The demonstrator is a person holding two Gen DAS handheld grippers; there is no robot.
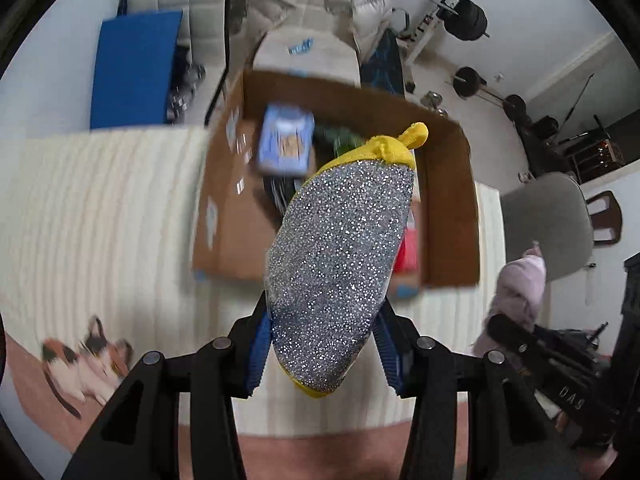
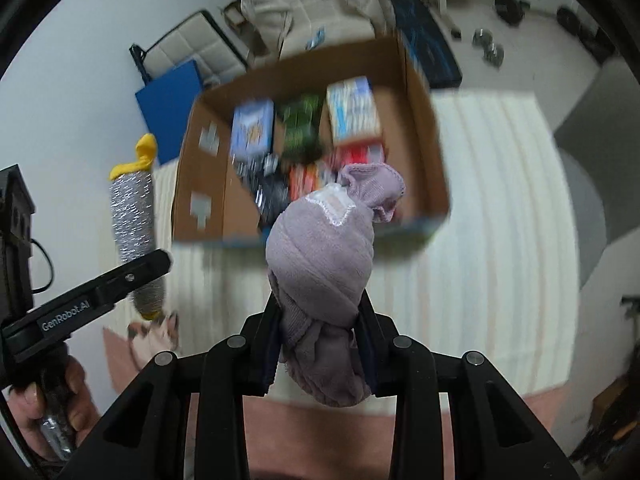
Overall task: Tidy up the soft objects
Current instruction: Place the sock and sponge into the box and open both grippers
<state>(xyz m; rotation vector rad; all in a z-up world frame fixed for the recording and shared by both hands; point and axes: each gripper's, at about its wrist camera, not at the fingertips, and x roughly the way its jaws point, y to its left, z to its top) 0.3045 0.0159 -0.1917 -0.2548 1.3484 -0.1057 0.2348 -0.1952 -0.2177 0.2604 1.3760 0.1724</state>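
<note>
1. We hold two soft items in the air at once: a glittery silver sock bundle with yellow trim (image 1: 340, 256) in the left gripper (image 1: 324, 354), and a knotted lilac sock bundle (image 2: 324, 276) in the right gripper (image 2: 320, 348).
2. Left jaws are pinching the silver bundle near its lower end; the blue pads (image 1: 258, 354) press on both sides and most of the bundle sticks out forward past the tips, with the yellow knot farthest out.
3. Right jaws are clamped on the lilac bundle at its lower third. The knotted top projects ahead and a loose tail hangs below the pinch.
4. Both bundles sit above the near edge of an open cardboard box (image 2: 424, 128). Neither is inside it, as far as we can tell.
5. The box already holds several packs: a blue one (image 2: 252, 128), a green one (image 2: 300, 124), a white-blue one (image 2: 354, 108) and red-orange ones near the front. All are blurred, so we can't say if any are soft goods.
6. Progress, our read: mid-task. Two items are picked but not placed, so drop-off is still to do.
7. The box rests on a cream ribbed bed cover (image 2: 492, 208). A cat-print item (image 1: 86, 364) lies at its near left corner and may be left to sort.
8. Motion blur is heavy in both views, so depth over the box is uncertain.
</note>
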